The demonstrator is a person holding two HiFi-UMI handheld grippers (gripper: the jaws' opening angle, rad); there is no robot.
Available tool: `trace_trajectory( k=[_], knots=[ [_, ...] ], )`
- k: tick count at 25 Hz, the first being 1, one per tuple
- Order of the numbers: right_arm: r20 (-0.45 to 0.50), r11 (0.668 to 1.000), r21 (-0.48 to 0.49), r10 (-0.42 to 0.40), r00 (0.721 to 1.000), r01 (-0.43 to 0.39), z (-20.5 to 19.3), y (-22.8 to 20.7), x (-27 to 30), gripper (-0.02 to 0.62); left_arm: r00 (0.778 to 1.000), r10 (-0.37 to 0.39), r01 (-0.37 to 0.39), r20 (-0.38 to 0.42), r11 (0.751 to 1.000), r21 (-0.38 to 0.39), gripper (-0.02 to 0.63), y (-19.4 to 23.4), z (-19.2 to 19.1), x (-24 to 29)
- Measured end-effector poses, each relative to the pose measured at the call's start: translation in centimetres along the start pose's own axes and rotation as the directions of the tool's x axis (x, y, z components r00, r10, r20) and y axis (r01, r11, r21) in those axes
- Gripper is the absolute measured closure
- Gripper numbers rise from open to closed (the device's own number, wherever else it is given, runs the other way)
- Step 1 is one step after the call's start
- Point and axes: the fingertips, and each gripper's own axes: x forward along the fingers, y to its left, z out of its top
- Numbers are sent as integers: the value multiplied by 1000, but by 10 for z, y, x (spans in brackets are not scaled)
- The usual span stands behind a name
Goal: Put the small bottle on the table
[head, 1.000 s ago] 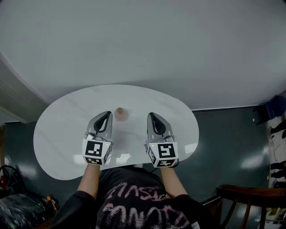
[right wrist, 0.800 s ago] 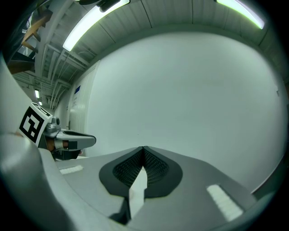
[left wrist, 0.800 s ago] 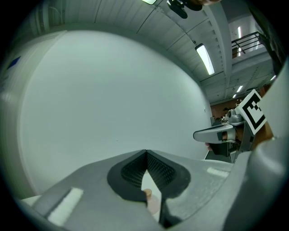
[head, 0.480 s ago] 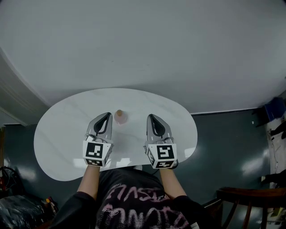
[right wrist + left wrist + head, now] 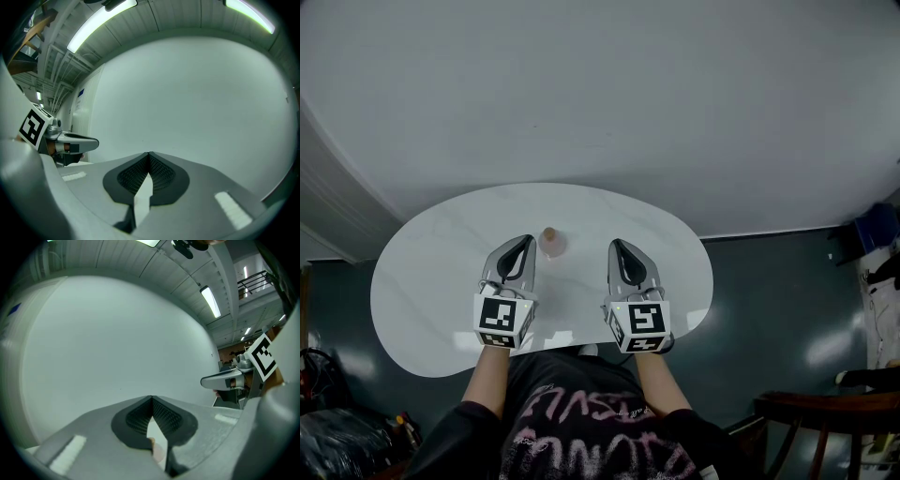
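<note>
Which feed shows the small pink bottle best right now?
The head view: the small pinkish bottle stands on the white oval table, just right of the left gripper's tip. The left gripper view shows only a pinkish sliver, likely it, through the gap below its shut fingers; the right gripper view shows none of it.

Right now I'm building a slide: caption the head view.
Small bottle stands on the white table between left gripper and right gripper, jaws shut.

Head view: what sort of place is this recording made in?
Probably a large indoor hall or studio: a white oval table by a big blank wall, a dark glossy floor, and long strip lights on a high panelled ceiling.
</note>
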Motion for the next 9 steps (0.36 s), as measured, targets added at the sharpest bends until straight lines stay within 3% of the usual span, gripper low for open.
trace_trajectory(
  k=[9],
  knots=[
    [-5, 1000, 1, 6, 1000, -6, -6, 3, 6, 588, 1000, -9, 9, -8, 1000, 6, 606, 3, -6, 3]
  ],
)
